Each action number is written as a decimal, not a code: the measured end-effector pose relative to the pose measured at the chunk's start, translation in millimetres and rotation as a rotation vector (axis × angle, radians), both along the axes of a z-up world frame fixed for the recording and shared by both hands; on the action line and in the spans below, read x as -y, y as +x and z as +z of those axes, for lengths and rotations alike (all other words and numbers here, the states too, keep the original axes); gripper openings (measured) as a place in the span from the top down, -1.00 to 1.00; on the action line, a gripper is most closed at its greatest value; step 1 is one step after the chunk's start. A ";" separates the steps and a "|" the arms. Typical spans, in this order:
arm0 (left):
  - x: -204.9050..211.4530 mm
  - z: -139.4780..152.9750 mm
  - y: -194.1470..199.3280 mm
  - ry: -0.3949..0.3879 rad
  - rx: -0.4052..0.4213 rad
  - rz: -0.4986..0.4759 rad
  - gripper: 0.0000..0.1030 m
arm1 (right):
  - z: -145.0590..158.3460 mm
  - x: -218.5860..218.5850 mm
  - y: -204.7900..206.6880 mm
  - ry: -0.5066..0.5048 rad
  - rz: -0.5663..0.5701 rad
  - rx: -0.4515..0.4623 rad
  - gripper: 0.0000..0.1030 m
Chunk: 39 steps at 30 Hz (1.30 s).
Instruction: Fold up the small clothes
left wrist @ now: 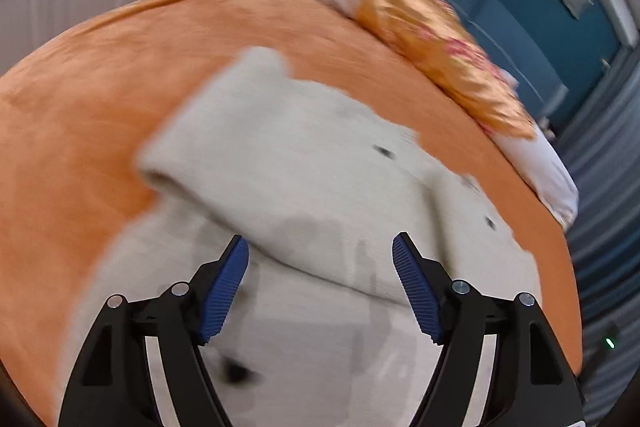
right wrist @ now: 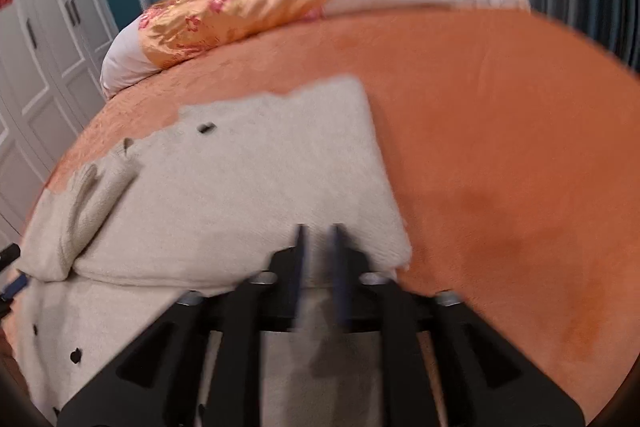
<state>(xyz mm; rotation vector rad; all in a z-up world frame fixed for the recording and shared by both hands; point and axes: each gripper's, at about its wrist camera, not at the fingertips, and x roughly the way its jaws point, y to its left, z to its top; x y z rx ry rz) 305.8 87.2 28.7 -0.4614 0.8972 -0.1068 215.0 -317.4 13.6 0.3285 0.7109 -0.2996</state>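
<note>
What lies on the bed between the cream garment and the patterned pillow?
Nothing: only bare orange bedspread lies between the cream garment and the patterned pillow. The right wrist view shows this best; the left wrist view agrees.

my right tongs (right wrist: 318, 227) are smeared by blur, so i can't tell whether they pinch the cream garment (right wrist: 248, 179). its near part beneath them runs off the bottom edge.
</note>
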 end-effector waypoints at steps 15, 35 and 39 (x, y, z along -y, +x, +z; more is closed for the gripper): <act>-53.6 -27.1 32.2 -0.021 -0.132 0.177 0.15 | 5.2 -205.1 154.9 -0.035 0.381 -0.244 0.86; -58.4 -27.6 17.5 -0.164 -0.132 0.172 -0.16 | -4.1 -30.8 72.5 0.366 0.136 -0.044 -0.22; -55.8 -29.3 29.5 -0.179 -0.162 0.180 -0.15 | -11.3 -19.9 80.9 0.376 0.090 -0.076 0.22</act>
